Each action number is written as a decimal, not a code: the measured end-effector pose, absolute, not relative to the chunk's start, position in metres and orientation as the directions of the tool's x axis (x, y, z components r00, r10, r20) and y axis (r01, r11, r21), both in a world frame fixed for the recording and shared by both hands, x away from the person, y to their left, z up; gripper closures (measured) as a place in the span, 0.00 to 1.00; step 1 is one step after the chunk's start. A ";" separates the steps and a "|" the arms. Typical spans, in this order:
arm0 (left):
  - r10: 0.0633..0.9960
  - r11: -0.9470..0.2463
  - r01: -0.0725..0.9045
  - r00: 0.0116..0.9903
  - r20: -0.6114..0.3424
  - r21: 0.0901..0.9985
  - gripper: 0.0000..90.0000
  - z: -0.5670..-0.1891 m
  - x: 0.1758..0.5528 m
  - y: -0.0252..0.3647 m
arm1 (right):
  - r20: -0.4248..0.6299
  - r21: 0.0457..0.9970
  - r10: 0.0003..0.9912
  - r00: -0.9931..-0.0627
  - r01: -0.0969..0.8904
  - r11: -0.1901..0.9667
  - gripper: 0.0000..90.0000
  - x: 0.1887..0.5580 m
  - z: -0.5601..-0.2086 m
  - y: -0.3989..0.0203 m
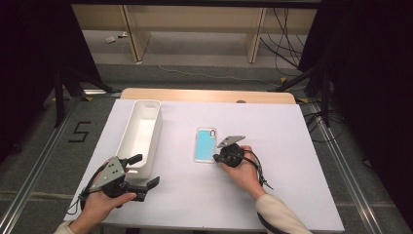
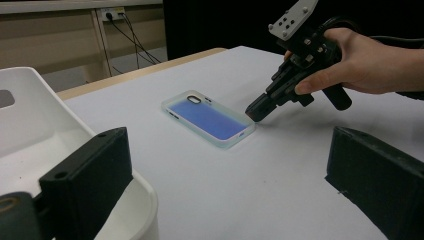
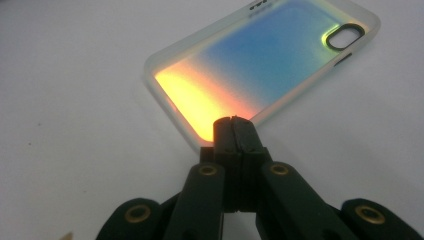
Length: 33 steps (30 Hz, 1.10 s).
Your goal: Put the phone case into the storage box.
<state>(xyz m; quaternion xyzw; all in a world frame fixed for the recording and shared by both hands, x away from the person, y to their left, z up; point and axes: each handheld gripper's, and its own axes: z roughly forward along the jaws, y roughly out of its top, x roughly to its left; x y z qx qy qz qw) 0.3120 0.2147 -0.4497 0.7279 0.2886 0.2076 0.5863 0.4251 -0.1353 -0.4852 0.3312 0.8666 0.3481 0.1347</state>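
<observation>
A translucent phone case [image 1: 205,144] with a blue-tinted back lies flat near the middle of the white table, camera hole at its far end. My right gripper [image 1: 215,157] is shut, its tips resting at the case's near right corner. In the right gripper view the closed jaws [image 3: 233,122] meet at the rim of the case [image 3: 265,65], with nothing visible between them. The left gripper view shows that same tip [image 2: 255,111] against the case [image 2: 207,117]. My left gripper [image 1: 144,170] stands open and empty at the near end of the white bin [image 1: 147,101].
The long white bin [image 2: 30,100] lies lengthwise on the table's left side, and its inside looks bare. A white sheet [image 1: 272,131] covers the table, with a wooden edge [image 1: 204,94] at the back. Cables and stand legs lie on the floor beyond.
</observation>
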 end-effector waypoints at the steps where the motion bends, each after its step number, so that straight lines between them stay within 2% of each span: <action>1: 0.663 -0.147 0.173 0.748 -0.032 0.974 0.04 -0.450 0.312 0.215 | -0.003 0.685 0.664 -0.748 0.482 0.546 1.00 0.425 -0.483 -0.136; 6: 0.660 -0.145 0.172 0.751 -0.035 0.974 0.04 -0.450 0.312 0.215 | -0.040 0.677 0.657 -0.753 0.463 0.572 0.86 0.423 -0.478 -0.136; 9: 0.656 -0.145 0.164 0.754 -0.029 0.976 0.04 -0.450 0.313 0.216 | -0.050 0.661 0.649 -0.759 0.462 0.591 0.72 0.422 -0.469 -0.138; 13: 0.663 -0.147 0.176 0.748 -0.035 0.973 0.04 -0.450 0.312 0.216 | -0.046 0.717 0.673 -0.739 0.445 0.537 0.51 0.418 -0.461 -0.143; 15: 0.662 -0.149 0.175 0.748 -0.033 0.973 0.04 -0.450 0.311 0.216 | -0.008 0.726 0.665 -0.747 0.453 0.517 0.39 0.414 -0.452 -0.149; 18: 0.664 -0.147 0.176 0.747 -0.035 0.973 0.05 -0.449 0.311 0.216 | 0.004 0.784 0.670 -0.743 0.418 0.459 0.30 0.408 -0.442 -0.156; 24: 0.664 -0.150 0.174 0.747 -0.032 0.973 0.05 -0.449 0.311 0.216 | 0.029 0.851 0.664 -0.747 0.367 0.376 0.25 0.394 -0.419 -0.167; 33: 0.667 -0.152 0.173 0.745 -0.028 0.973 0.04 -0.449 0.311 0.216 | 0.028 0.871 0.655 -0.755 0.339 0.354 0.24 0.372 -0.404 -0.178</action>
